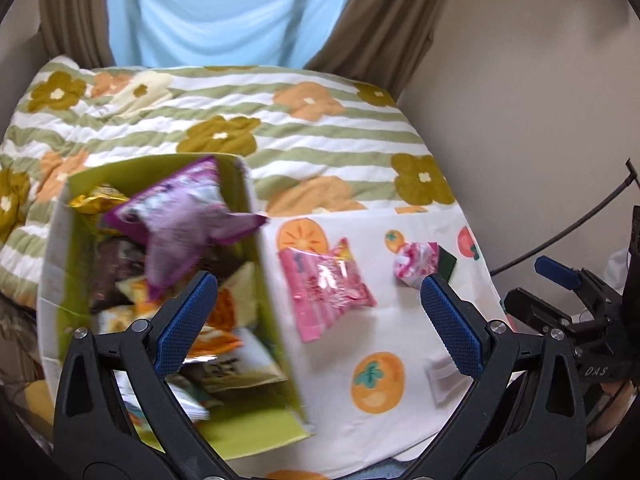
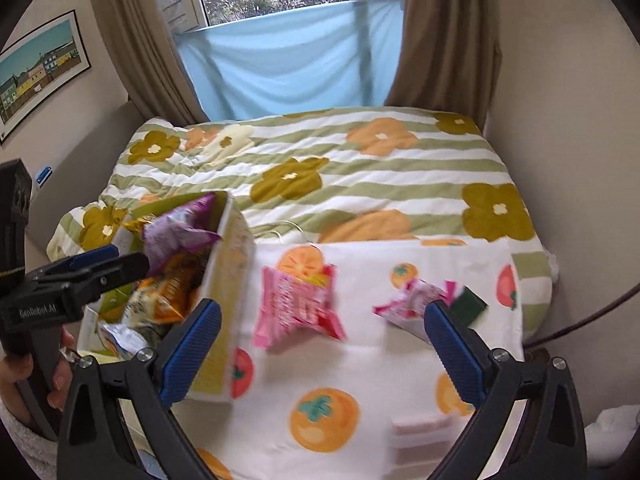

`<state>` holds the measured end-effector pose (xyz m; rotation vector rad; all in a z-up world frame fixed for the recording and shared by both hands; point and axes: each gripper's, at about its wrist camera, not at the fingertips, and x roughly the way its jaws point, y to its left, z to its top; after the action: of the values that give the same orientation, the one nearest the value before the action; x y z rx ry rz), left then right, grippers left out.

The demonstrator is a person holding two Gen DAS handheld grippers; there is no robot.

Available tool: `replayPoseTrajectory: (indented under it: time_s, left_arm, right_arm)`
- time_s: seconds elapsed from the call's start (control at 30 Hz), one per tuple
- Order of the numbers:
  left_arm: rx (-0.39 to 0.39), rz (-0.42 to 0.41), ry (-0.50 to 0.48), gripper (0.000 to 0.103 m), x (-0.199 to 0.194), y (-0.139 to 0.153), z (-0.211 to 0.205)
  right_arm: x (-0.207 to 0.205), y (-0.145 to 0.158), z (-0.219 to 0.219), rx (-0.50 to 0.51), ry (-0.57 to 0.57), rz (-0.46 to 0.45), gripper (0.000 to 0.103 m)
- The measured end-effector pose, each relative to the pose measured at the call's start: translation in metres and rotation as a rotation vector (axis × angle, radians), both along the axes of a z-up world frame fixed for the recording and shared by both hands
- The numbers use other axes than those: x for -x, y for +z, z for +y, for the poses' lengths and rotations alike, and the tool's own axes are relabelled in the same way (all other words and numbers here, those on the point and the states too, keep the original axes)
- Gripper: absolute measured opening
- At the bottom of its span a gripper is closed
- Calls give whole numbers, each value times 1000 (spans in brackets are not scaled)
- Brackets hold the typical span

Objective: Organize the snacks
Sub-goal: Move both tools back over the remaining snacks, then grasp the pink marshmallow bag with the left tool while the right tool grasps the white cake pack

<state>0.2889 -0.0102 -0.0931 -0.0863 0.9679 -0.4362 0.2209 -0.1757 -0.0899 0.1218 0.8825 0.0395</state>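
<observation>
A: Where is the snack box?

B: The green box [image 1: 160, 264] stands at about nine o'clock from my left gripper [image 1: 316, 320], on the bed. It is full of packets, and a purple packet [image 1: 184, 224] lies on top, over the rim. Its picture is blurred.

A: Is your left gripper holding something?

B: No, its blue fingers [image 1: 188, 320] are spread wide with nothing between them. One finger is over the box, the other over the fruit-print cloth [image 1: 380, 420].

A: And the right one?

B: My right gripper [image 2: 320, 344] is spread wide too, and empty. It hangs over the same cloth.

A: Which snacks are outside the box?

B: A pink packet [image 2: 298, 304] lies on the cloth just beside the box, at twelve o'clock from my right gripper. A smaller pink and white packet [image 2: 416, 304] is at about two o'clock, touching a dark green square [image 2: 470, 304]. A pale flat packet [image 1: 440, 376] lies near the right finger of my left gripper
</observation>
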Motion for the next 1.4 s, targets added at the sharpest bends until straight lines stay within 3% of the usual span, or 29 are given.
replayPoseTrajectory:
  time_s: [0.33, 0.47, 0.8, 1.03, 1.4]
  left_arm:
    - [-143, 87, 36, 101, -10, -59, -99]
    - [-235, 67, 97, 101, -20, -85, -113]
    - [-360, 143, 127, 101, -54, -159, -132]
    - [-364, 201, 147, 101, -69, -186, -125]
    - [-330, 225, 118, 99, -82, -202, -126]
  right_arm:
    - [29, -43, -82, -6, -15, 79, 101]
    - [36, -71, -100, -20, -9, 129, 101]
    - [56, -146, -109, -69, -32, 282, 101]
    - [62, -168, -97, -77, -25, 288, 101]
    - [65, -197, -79, 20, 5, 339, 101]
